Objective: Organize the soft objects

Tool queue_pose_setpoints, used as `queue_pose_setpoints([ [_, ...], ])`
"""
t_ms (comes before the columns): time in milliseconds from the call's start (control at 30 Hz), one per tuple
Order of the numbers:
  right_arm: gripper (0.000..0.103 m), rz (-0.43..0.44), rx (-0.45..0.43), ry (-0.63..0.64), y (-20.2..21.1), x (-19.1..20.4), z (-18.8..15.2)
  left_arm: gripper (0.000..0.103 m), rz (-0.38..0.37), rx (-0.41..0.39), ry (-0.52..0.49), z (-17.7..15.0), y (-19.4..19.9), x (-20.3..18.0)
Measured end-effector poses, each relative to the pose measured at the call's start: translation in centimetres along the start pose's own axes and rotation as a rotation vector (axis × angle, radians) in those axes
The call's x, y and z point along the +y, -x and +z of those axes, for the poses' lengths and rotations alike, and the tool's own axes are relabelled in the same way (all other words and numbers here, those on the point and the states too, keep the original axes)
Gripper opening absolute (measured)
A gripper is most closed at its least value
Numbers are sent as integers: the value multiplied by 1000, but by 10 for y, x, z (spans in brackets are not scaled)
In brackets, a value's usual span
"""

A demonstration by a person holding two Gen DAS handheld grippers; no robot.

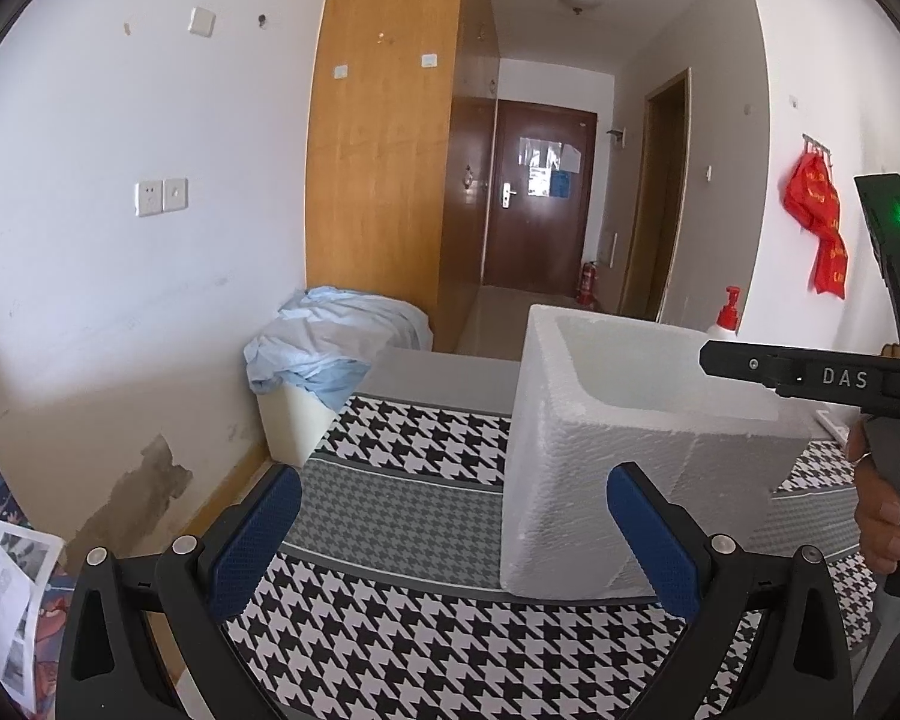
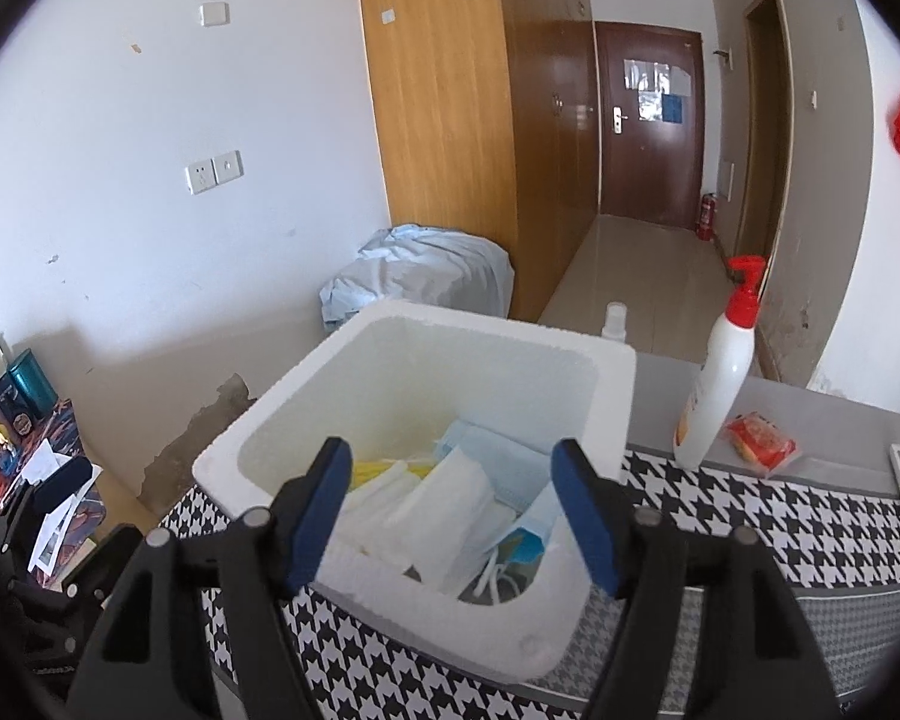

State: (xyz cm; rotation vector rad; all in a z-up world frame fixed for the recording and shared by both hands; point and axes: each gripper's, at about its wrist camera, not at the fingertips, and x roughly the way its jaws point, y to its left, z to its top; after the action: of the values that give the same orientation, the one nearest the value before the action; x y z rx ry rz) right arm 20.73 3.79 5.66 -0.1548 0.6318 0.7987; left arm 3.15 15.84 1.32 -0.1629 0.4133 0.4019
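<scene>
Left gripper [image 1: 453, 540] is hovering low over the houndstooth counter [image 1: 390, 648], jaws released, holding nothing; foam box [image 1: 600, 450] sitting just to its right. Right gripper [image 2: 453, 516] is hanging above the box's [image 2: 390, 594] near rim, jaws spread, empty. Masks [image 2: 450, 498] and other soft packets are lying inside, piled toward the near wall. Lotion bottle [image 2: 720, 378] is standing right of the box, red packet [image 2: 762, 435] beside it. Risk, I'm judging: dipping in, a finger catches the light foam rim and tips or shoves the box; reaching right could topple the bottle.
</scene>
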Motion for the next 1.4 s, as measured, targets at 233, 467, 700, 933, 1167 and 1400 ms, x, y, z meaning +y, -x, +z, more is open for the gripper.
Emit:
queue_pose_setpoints([
  [233, 73, 3, -49, -4, 24, -4, -2, 102, -10, -10, -19, 2, 7, -12],
  [467, 74, -1, -116, -11, 56, -10, -9, 102, -29, -31, -40, 7, 17, -27],
  [700, 80, -11, -198, -9, 91, -17, -19, 102, -57, -64, -64, 11, 31, -44],
  [933, 81, -52, -284, -10, 122, -20, -36, 102, -86, -104, -78, 15, 46, -57],
  [1167, 82, -90, -332, -4, 142, -22, -51, 102, -116, -165, -73, 20, 65, -65],
  [1400, 89, -106, -369, -1, 155, -27, -65, 102, -155, -212, -96, 19, 79, -78],
])
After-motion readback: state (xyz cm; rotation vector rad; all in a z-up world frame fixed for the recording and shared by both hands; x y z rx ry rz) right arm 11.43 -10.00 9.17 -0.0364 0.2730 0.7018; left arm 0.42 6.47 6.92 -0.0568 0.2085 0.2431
